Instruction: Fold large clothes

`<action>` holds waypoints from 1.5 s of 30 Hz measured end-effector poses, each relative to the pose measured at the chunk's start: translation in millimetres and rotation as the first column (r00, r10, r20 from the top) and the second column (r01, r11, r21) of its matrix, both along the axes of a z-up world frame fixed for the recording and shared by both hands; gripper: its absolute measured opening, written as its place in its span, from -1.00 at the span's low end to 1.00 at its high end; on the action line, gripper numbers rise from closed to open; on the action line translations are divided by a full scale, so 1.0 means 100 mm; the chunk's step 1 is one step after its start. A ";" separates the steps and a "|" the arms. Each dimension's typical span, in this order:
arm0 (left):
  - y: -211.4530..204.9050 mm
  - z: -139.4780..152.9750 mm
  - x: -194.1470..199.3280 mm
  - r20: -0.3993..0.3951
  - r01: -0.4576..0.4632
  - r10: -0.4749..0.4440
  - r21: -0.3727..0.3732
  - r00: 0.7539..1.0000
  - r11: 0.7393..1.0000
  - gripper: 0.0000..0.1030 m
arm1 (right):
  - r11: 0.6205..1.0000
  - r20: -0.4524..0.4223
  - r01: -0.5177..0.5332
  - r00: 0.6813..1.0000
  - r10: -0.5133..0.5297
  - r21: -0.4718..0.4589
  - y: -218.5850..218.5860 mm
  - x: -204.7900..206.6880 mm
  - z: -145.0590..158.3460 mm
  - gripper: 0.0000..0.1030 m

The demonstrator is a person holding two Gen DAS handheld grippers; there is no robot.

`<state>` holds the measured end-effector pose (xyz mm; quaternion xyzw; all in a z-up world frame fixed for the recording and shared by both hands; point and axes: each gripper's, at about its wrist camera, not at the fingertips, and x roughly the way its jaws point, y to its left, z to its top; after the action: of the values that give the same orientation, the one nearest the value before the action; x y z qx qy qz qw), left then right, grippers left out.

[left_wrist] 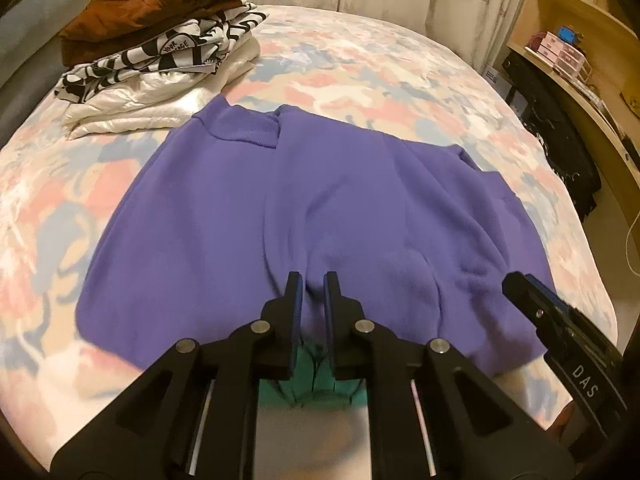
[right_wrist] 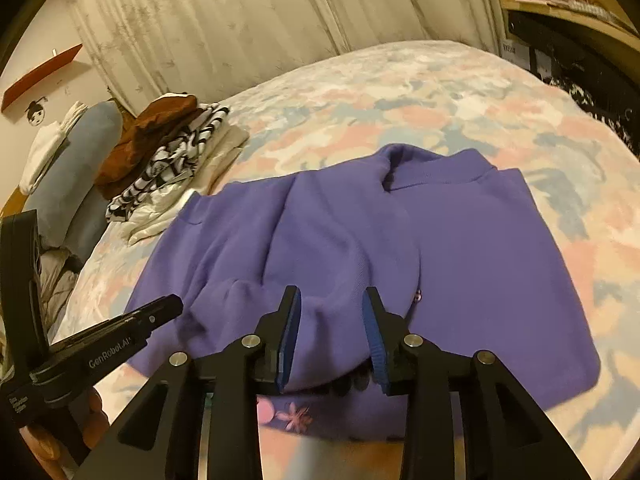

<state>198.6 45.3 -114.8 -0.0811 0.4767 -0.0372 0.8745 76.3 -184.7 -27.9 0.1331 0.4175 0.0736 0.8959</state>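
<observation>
The purple sweater (left_wrist: 288, 208) lies flat on the bed (left_wrist: 360, 80), partly folded. Its ribbed collar (left_wrist: 240, 124) points away toward the curtain, and its near hem sits just under both grippers. Its long axis runs from the grippers straight out to the collar, so a next fold would likely carry the near hem forward along that line.

The left gripper (left_wrist: 310, 292) hangs above the hem near the sweater's middle. Its jaws stand slightly apart with nothing pinched between them. The right gripper (right_wrist: 332, 312) hangs over the same near edge, further right. Its jaws are wider apart and also empty, though the cloth bunched below them makes contact hard to rule out. Both sit about equally close to the hem, side by side, one to each half of it.

Beyond the sweater's far left corner, a stack (left_wrist: 160, 48) of folded clothes rests on the bed, just beside the shoulder.
</observation>
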 end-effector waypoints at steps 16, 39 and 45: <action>0.04 0.33 -0.76 0.018 0.006 -0.006 -0.010 1.000 1.000 -0.83 | 0.999 0.036 -0.026 0.999 0.027 -0.032 0.19 -0.90 0.31 -0.30; 0.80 -0.43 -0.81 -0.077 -0.153 0.134 -0.356 0.988 0.922 0.22 | 0.982 0.144 -0.129 0.978 0.148 -0.135 0.58 -1.05 0.40 -0.30; 1.04 -0.79 -0.72 -0.145 -0.248 0.203 -0.472 0.968 0.846 0.22 | 0.981 0.112 -0.144 0.981 0.159 -0.129 0.62 -0.73 0.22 -0.30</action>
<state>126.5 149.5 -193.6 -0.3553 0.4776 -0.0491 0.8020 3.1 -122.4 -6.0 0.0421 0.3747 0.1245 0.9178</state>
